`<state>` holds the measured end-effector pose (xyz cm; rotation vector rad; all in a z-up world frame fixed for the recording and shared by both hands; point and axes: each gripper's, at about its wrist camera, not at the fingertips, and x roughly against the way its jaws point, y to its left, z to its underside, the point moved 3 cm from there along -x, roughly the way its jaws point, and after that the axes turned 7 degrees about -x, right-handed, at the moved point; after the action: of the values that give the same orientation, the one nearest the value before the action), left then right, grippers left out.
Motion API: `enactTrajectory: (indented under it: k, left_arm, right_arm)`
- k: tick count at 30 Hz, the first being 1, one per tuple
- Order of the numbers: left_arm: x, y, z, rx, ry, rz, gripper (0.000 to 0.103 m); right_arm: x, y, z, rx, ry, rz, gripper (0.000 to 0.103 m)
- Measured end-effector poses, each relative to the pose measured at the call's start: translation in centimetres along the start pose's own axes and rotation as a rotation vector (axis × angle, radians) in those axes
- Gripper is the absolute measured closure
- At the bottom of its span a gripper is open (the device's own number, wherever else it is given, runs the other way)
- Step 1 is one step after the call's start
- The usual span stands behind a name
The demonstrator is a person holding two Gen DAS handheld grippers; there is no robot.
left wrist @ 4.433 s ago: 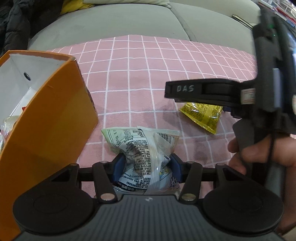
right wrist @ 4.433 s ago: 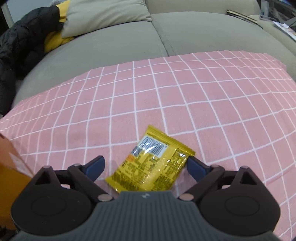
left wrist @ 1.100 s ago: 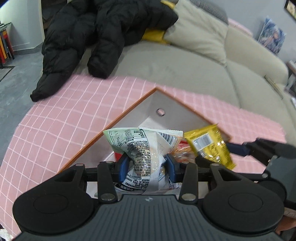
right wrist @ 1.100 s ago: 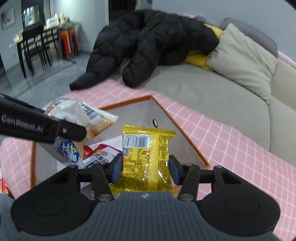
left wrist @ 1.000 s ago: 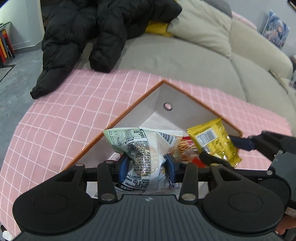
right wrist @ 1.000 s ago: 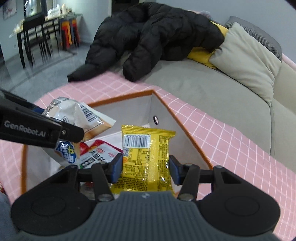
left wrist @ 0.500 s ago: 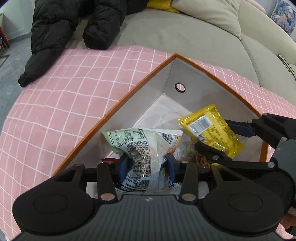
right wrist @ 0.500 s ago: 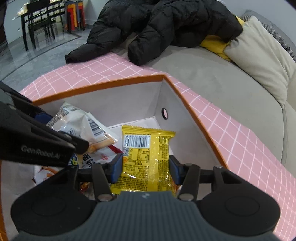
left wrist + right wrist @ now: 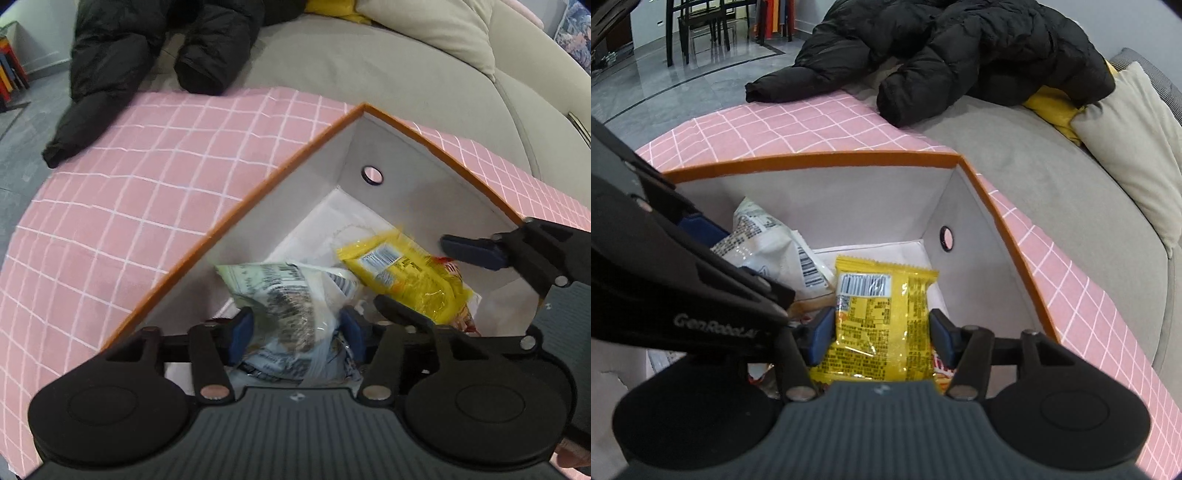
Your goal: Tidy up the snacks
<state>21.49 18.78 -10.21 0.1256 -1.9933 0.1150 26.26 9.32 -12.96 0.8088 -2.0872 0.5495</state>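
An orange box [image 9: 258, 195] [image 9: 812, 158] with grey inner walls stands on the pink checked cloth. My left gripper [image 9: 295, 328] hangs over its near corner and its jaws are opening. The crumpled white snack packet [image 9: 291, 295] [image 9: 764, 240] is still between them, blurred, with the pads drawn off it. My right gripper [image 9: 881, 332] [image 9: 413, 273] reaches in from the right and its jaws are also opening. The yellow snack packet [image 9: 882, 306] [image 9: 402, 273] sits loose between its blue pads, low inside the box.
More snack packets lie on the box floor, one of them a red packet [image 9: 942, 365]. A black jacket [image 9: 147, 48] [image 9: 942, 48] and a beige cushion [image 9: 1137, 147] lie on the grey sofa [image 9: 369, 66] behind. The pink cloth [image 9: 129, 184] spreads left of the box.
Both grippers have sunk deeper into the box with their packets. Both pairs of jaws have widened, the left by more, and the white packet now looks blurred and lower.
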Motion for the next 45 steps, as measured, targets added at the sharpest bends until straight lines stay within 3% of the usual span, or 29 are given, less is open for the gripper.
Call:
enactTrajectory:
  k: [2,6,12,23,31,38,45]
  left_arm:
    - [0.6,0.1,0.1,0.002,-0.023,-0.014,0.025]
    - [2.1,0.2,0.1,0.009,-0.060,-0.007,0.019]
    - [5.6,0.3,0.1,0.029,-0.143,-0.028,0.019]
    - [15.3,-1.7,1.7,0.017,-0.384,-0.087,0.019]
    - [20.3,-4.7,5.3,-0.059,-0.506,-0.161,0.019]
    - [22.3,-6.9,9.1,-0.065,-0.552,-0.106,0.018]
    - [22.5,-8.9,12.7,-0.077,-0.580,-0.083,0.018]
  right_arm:
    - [0.2,-0.2,-0.1,-0.019,-0.002,-0.002,0.041]
    - [1.3,-0.4,-0.2,-0.047,-0.017,0.003,0.029]
    - [4.5,-0.3,-0.6,-0.053,-0.078,0.008,0.017]
    - [14.9,-1.9,0.2,-0.242,-0.212,0.052,0.014]
    - [23.7,-2.5,4.3,-0.333,-0.349,0.143,0.012]
    - [30.4,-1.8,9.4,-0.414,-0.449,0.196,0.006]
    - [33.1,-0.6,14.1,-0.469,-0.450,0.263,0.006]
